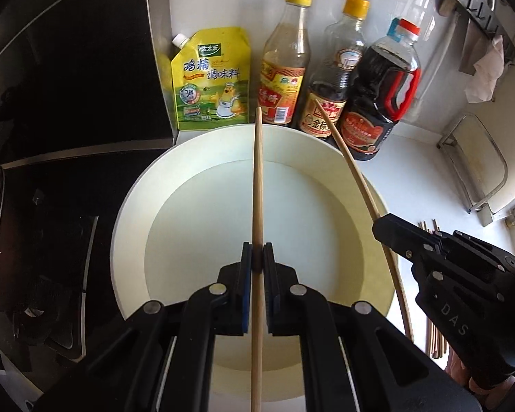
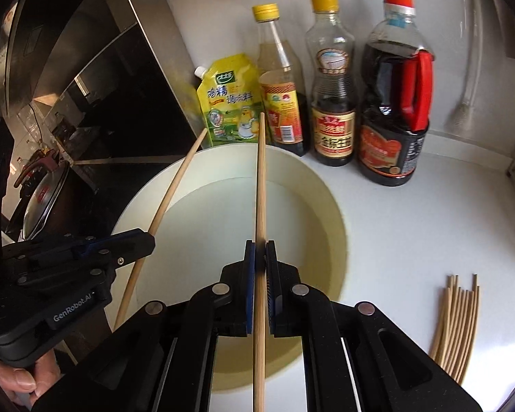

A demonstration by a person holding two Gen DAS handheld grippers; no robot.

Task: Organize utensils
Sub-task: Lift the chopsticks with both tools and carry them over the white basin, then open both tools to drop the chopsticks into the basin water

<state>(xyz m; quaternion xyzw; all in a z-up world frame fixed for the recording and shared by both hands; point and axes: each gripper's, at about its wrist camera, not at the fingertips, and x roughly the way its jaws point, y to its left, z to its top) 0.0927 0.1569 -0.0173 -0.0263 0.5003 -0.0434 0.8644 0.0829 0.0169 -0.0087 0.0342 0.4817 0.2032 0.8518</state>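
One chopstick [image 1: 257,189] is clamped in the left gripper [image 1: 257,257], a second chopstick [image 2: 261,199] in the right gripper [image 2: 261,257], both held above a cream basin [image 1: 137,206] on the white bench [image 2: 412,213]; more loose chopsticks [image 2: 458,322] lie to the right; a seasoning pouch [image 1: 211,79] and three sauce bottles [image 2: 333,79] stand behind.

A pale wooden chopstick [image 1: 258,185] is showing tan against the cream-white basin [image 1: 134,226]; the black left gripper [image 1: 257,257] is wearing blue pads; a yellow-green seasoning pouch [image 1: 211,79] is sitting bright; yellow caps are topping two bottles, and the dark soy bottle [image 1: 381,92] is carrying a red handle
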